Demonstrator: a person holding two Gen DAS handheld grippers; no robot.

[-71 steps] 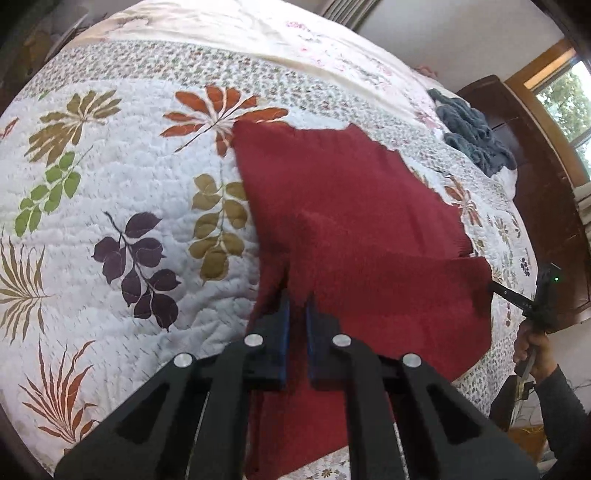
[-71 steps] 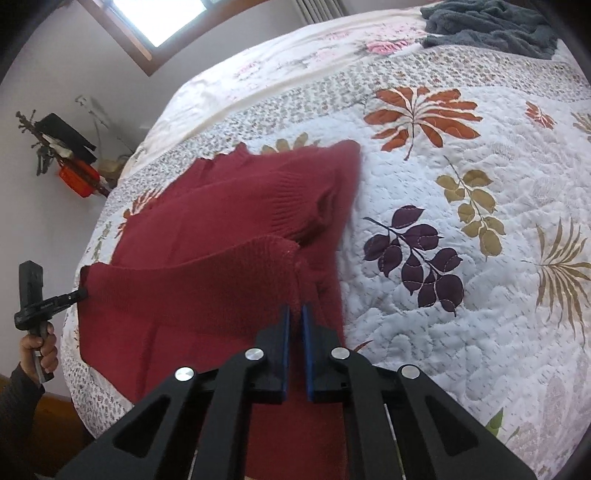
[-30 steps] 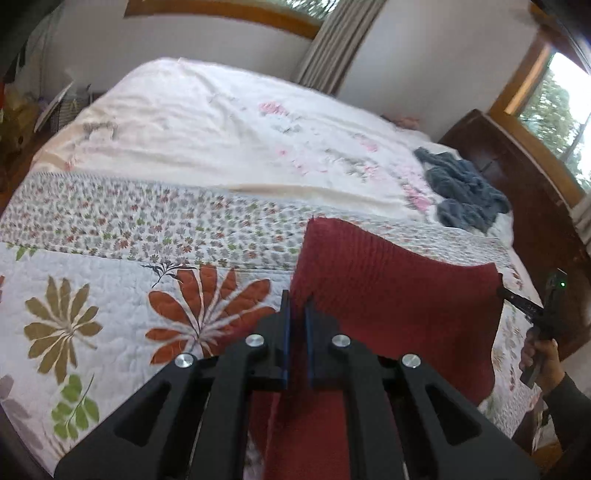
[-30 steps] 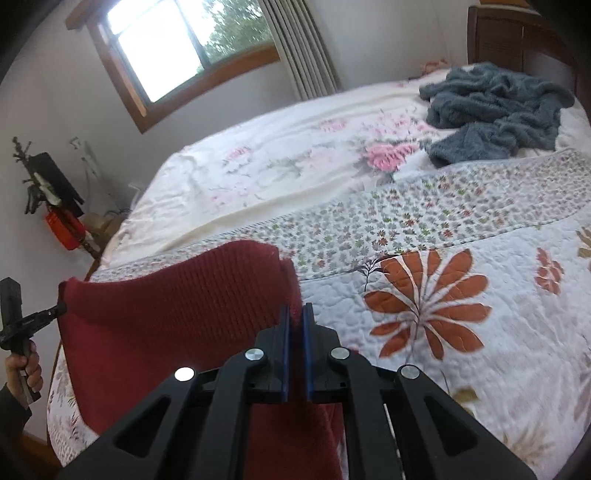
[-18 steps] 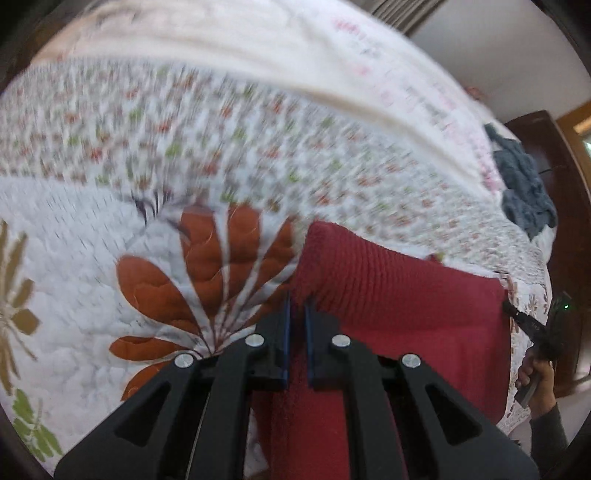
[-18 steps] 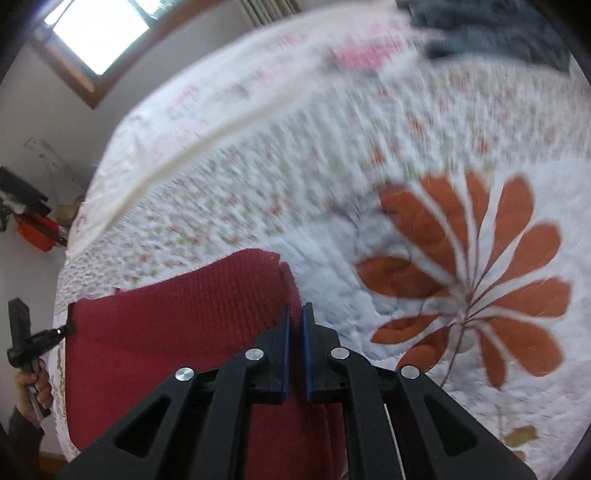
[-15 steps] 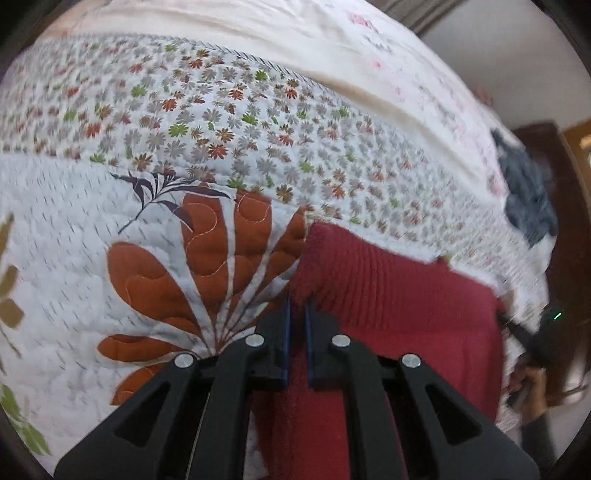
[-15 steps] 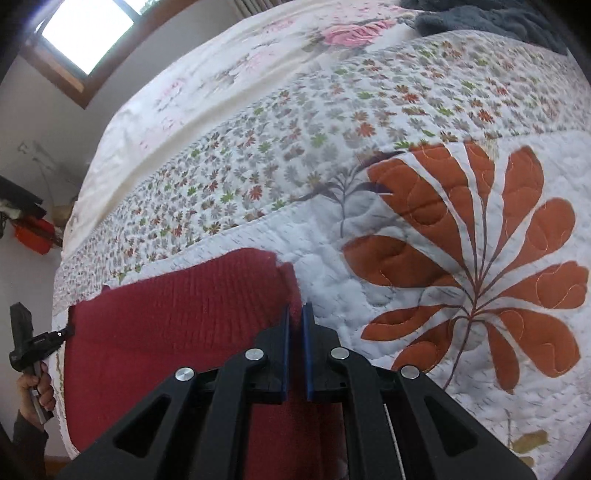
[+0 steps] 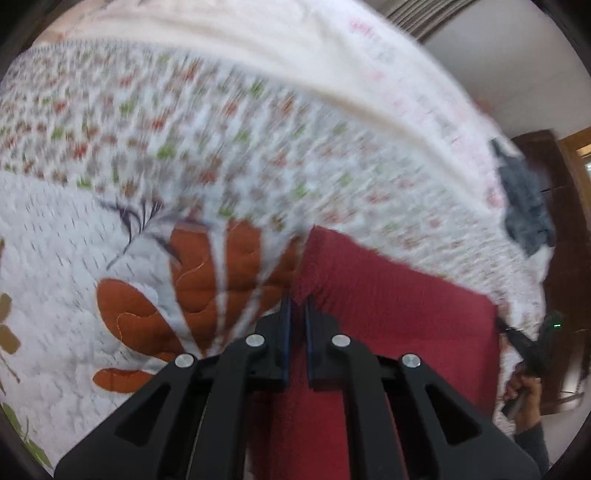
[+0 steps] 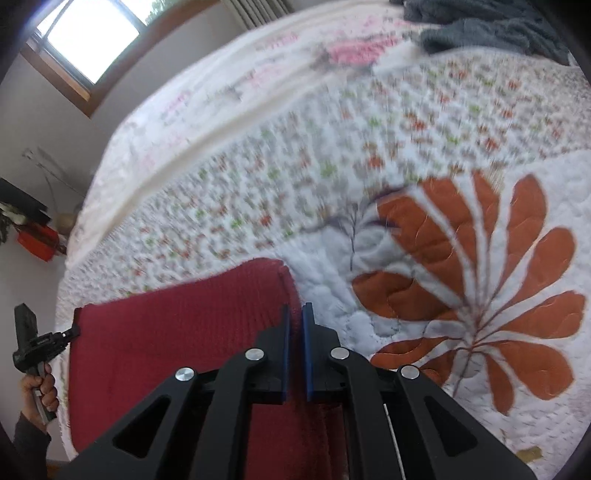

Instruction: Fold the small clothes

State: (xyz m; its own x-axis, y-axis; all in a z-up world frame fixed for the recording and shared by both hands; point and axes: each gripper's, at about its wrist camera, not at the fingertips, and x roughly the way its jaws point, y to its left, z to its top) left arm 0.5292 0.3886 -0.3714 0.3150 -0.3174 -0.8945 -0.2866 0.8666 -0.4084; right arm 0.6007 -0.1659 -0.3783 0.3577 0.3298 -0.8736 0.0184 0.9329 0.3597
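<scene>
Pinching opposite corners of a red knit garment (image 9: 399, 325), the two grippers held its folded edge stretched across a floral quilt (image 9: 110, 229). In the left wrist view the left gripper (image 9: 297, 310) had its blue-lined jaws nearly together, with only a thin gap, and the garment's near corner bunched between them at 12 o'clock from the fingertips. From there the fold edge ran toward 3 o'clock, where the right gripper (image 9: 517, 338) met the far corner, gripped by a hand (image 9: 524, 391) in a dark sleeve.

The right wrist view gave the mirror picture: the right gripper (image 10: 294, 317) was narrowed onto the other corner, and the edge stretched toward 9 o'clock to the left gripper (image 10: 72, 330), held by a hand (image 10: 38, 387) near the side of the bed. The red cloth filled the space under and between the tools, hanging or lying toward 6 o'clock; whether it touched the quilt there could not be told.

Beyond the fold edge, at 12 o'clock, the quilt lay bare, with a band of small flowers and then a plain cream sheet (image 10: 221, 110). A large orange leaf print (image 10: 480, 280) sat at 3 o'clock in the right wrist view. A grey crumpled blanket (image 10: 480, 29) lay well apart near 1 o'clock, at the far edge of the bed. Both views were motion-blurred.
</scene>
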